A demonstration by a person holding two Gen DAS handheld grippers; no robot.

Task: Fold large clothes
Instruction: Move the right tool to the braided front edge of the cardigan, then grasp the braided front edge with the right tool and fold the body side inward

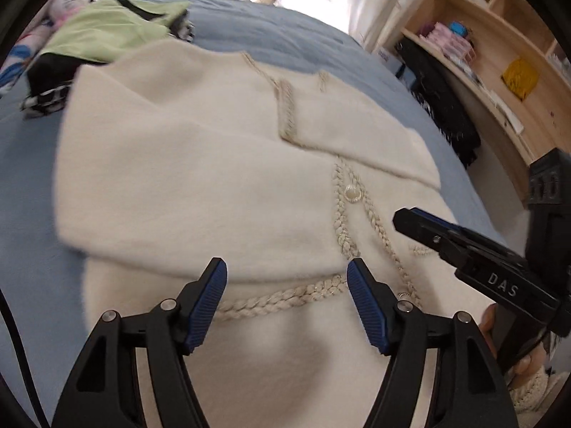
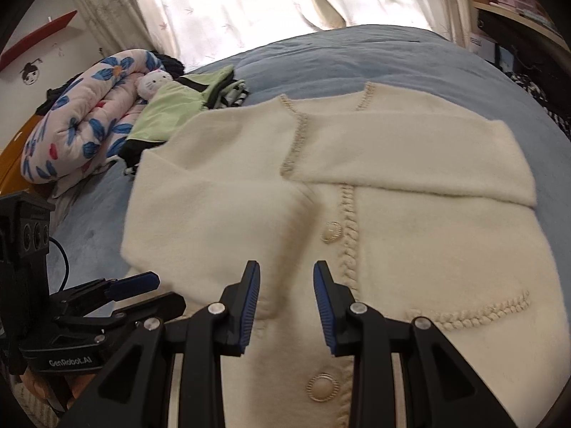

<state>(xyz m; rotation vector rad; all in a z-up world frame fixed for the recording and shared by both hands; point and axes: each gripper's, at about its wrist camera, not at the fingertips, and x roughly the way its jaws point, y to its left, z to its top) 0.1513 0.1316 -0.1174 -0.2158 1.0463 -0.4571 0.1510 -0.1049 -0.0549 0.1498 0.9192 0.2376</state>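
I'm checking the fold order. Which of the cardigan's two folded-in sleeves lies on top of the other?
The right-hand sleeve in the right wrist view lies on top: its cuff end crosses the braided placket and overlaps the left-hand sleeve, which lies lower, nearer the grippers.

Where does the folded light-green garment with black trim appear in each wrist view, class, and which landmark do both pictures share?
Left wrist view: the folded light-green garment with black trim lies upper left, beyond the cream knitted cardigan.
Right wrist view: it sits left of centre, beside the floral rolled quilt.
Shared landmark: the white cat plush toy next to it.
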